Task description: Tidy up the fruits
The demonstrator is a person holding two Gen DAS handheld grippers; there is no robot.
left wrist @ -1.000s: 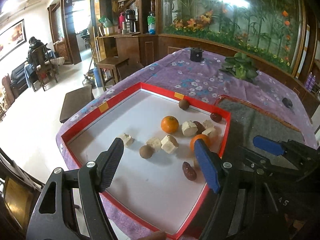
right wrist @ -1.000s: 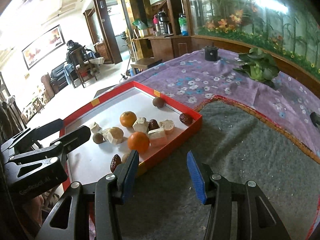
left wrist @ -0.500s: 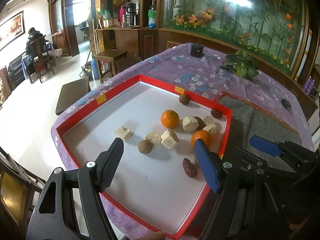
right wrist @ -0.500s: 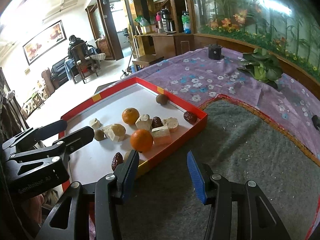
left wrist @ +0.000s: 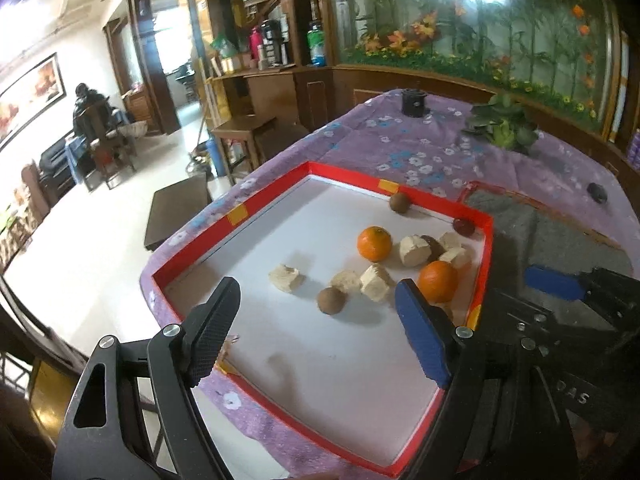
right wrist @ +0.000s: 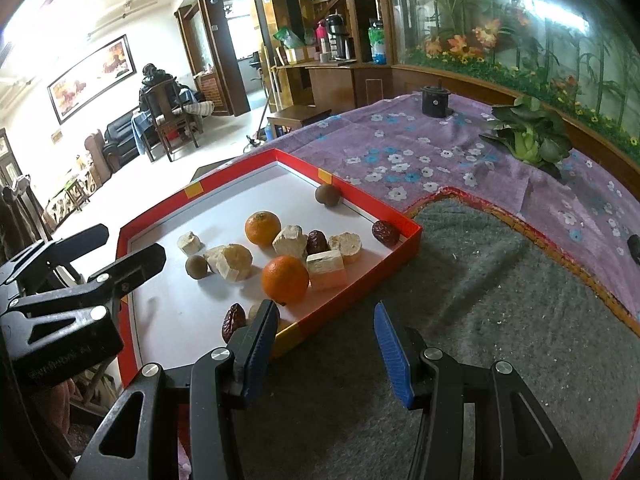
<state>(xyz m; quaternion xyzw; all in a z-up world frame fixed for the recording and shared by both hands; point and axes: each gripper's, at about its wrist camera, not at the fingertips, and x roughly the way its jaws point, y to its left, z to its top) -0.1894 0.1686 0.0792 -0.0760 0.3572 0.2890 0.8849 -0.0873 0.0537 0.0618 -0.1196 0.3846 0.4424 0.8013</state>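
the fruits lie loose in a shallow red-walled tray (left wrist: 486,248) with a white floor, set on the worktop over a purple flowered cloth (right wrist: 400,168). most of them crowd toward the tray's far right corner, probably where they rolled or were tipped: two oranges, the nearer orange (right wrist: 285,279) and the farther orange (right wrist: 263,228), several pale cut chunks (right wrist: 325,267) between them, brown round fruits (left wrist: 331,300) and dark red dates (right wrist: 234,320). nothing looks sorted yet, so the task seems to be at its start.

the left hand-held gripper (left wrist: 316,328) hangs over the near part of the tray, tilted down at the pile. its jaws are opening to a wide spread with nothing between them, a stance that suits reaching for one of the round fruits just beyond its fingers.

the right hand-held gripper (right wrist: 326,344) waits over the grey felt mat (right wrist: 480,320) to the right of the tray, its left finger just over the tray's near wall. its jaws stand partly spread and empty. the mat is bare, so it may be the place meant for the sorted fruit, though i cannot tell for sure.
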